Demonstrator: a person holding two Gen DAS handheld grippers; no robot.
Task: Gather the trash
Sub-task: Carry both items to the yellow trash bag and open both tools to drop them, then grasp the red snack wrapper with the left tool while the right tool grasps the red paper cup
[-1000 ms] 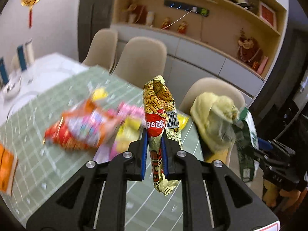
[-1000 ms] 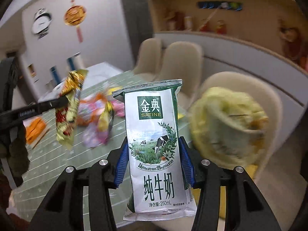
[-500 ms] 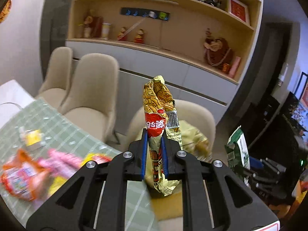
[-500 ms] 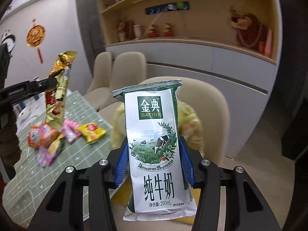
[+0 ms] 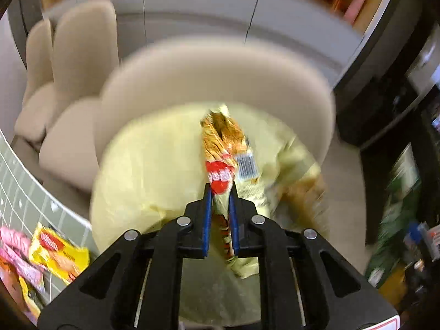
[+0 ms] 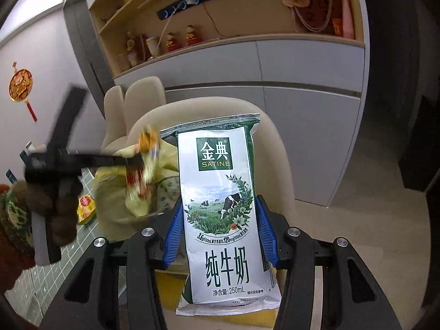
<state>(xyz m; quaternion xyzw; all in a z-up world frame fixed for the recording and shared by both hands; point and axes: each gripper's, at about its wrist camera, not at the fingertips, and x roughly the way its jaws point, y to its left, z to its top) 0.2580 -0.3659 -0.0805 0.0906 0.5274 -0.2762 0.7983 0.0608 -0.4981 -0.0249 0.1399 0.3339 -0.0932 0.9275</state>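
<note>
Left gripper (image 5: 220,192): clamped on snack wrapper (image 5: 224,148), over yellow trash bag (image 5: 154,170).
Right gripper (image 6: 220,220): grips Satine milk pouch (image 6: 220,209), beside the bag.

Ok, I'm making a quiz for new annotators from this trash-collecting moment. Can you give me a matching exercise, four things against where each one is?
Things:
1. snack wrapper
2. milk pouch
3. yellow bag
4. yellow packet

Places:
A. lying on the green checked tablecloth
B. sitting on the seat of the beige chair
C. clamped in the left gripper
D. clamped in the right gripper

Pairs: 1-C, 2-D, 3-B, 4-A
</note>
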